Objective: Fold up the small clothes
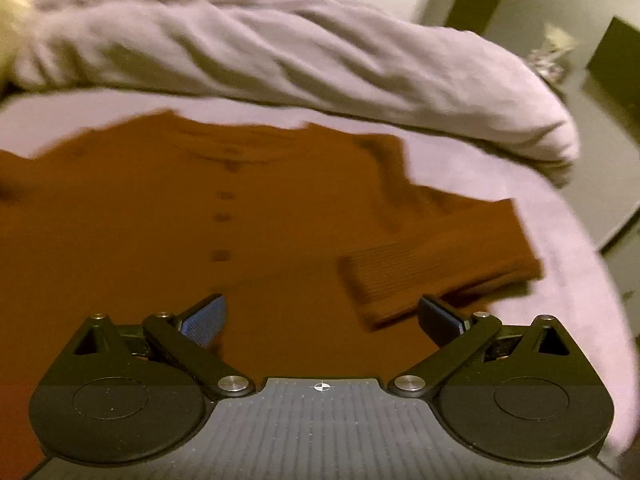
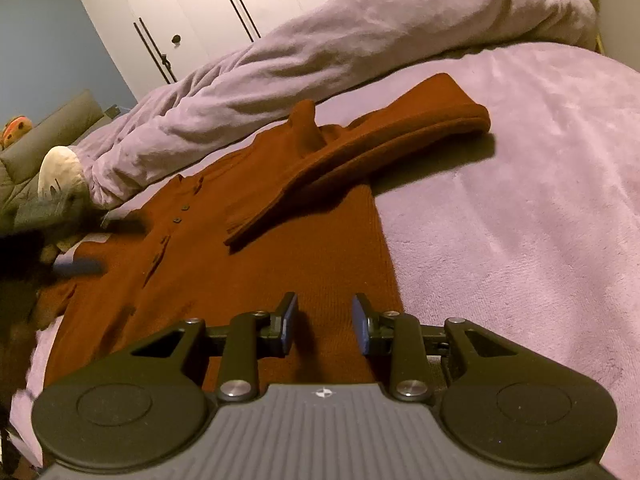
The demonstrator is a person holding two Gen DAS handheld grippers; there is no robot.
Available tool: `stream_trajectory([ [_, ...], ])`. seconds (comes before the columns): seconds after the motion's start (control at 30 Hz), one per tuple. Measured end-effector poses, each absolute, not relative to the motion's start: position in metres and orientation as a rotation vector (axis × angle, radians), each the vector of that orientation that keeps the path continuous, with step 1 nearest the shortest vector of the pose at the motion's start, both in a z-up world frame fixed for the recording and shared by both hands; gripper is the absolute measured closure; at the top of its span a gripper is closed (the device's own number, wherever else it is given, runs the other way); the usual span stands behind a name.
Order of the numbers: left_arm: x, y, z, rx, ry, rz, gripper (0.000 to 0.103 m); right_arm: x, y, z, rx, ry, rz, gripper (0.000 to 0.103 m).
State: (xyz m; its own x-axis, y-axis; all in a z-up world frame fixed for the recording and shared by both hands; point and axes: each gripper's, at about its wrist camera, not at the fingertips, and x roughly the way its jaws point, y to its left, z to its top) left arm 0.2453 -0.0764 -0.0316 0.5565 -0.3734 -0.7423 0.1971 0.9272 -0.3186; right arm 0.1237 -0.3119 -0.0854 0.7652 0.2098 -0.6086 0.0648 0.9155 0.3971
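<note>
One rust-brown ribbed knit cardigan with a button placket (image 2: 224, 264) lies flat on the lilac fleece bed cover (image 2: 520, 208), its right sleeve (image 2: 360, 160) folded across the chest. Right gripper (image 2: 325, 322) sits low over the hem edge, jaws parted narrowly, cloth below the gap, nothing pinched that I can see. Left gripper (image 1: 322, 316) hovers above the garment's middle (view blurred), jaws spread wide, empty; sleeve cuff (image 1: 384, 288) just ahead of its right finger. One rumpled lilac duvet (image 1: 280, 52) bunched behind. Buttons visible: four.
</note>
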Motion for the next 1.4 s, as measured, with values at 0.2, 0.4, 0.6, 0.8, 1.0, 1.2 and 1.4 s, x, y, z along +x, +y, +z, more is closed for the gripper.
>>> stream_trajectory([
  [0.2, 0.288, -0.094, -0.07, -0.401, 1.076, -0.383, 0.032, 0.121, -0.319, -0.091, 0.436, 0.685, 0.107, 0.073],
  [0.4, 0.302, -0.091, -0.084, -0.584, 1.09, -0.41, 0.053, 0.121, -0.319, -0.094, 0.429, 0.675, 0.12, 0.073],
  [0.6, 0.313, -0.108, -0.092, -0.579, 1.144, -0.447, 0.097, 0.121, -0.317, -0.094, 0.424, 0.671, 0.117, 0.071],
  [0.8, 0.309, -0.095, -0.045, -0.456, 0.996, -0.504, 0.097, 0.121, -0.316, -0.093, 0.413, 0.678, 0.118, 0.071],
  [1.0, 0.307, -0.039, 0.0, -0.279, 0.831, -0.4, 0.097, 0.122, -0.312, -0.091, 0.395, 0.683, 0.11, 0.071],
  [1.2, 0.312, 0.027, -0.007, -0.237, 0.833, -0.236, 0.097, 0.123, -0.304, -0.089, 0.367, 0.687, 0.112, 0.059],
  [1.4, 0.314, 0.045, -0.047, -0.261, 0.914, -0.193, 0.076, 0.129, -0.296, -0.08, 0.367, 0.699, 0.125, 0.042],
])
